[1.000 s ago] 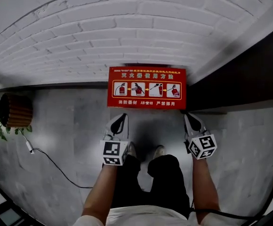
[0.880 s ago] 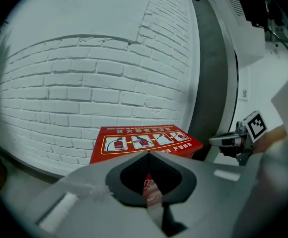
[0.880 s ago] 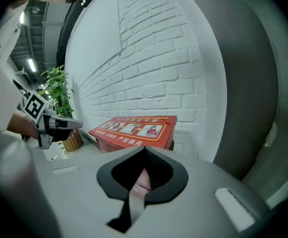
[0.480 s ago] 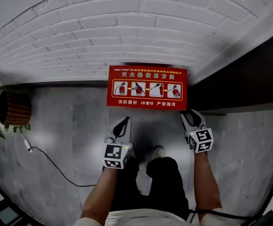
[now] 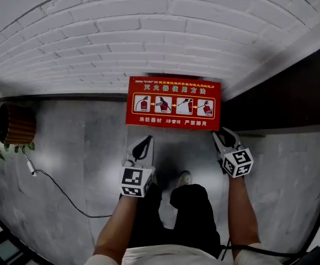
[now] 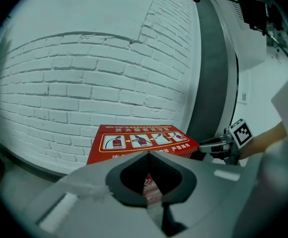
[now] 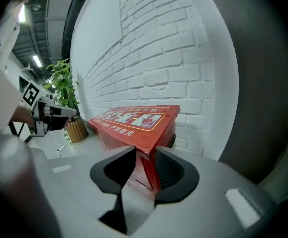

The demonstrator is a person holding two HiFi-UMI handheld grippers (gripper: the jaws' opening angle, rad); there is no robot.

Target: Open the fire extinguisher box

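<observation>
The red fire extinguisher box (image 5: 174,110) stands on the grey floor against the white brick wall, lid down, with an instruction label on top. In the right gripper view the box (image 7: 134,120) shows its front right corner lying between the jaws of my right gripper (image 7: 145,150), which are closing and not clearly pressing on it. From the head view, my right gripper (image 5: 225,138) sits at that corner. My left gripper (image 5: 144,144) hovers short of the box's front edge, left of centre, jaws shut and empty. Its own view looks over the box (image 6: 141,140).
A woven planter (image 5: 16,128) with a green plant stands to the left by the wall. A white cable (image 5: 60,195) trails over the floor at the left. A dark panel (image 5: 292,93) rises right of the box. The person's shoe (image 5: 185,178) is below the box.
My right gripper has moved forward to the box's front right corner. The left gripper has barely shifted.
</observation>
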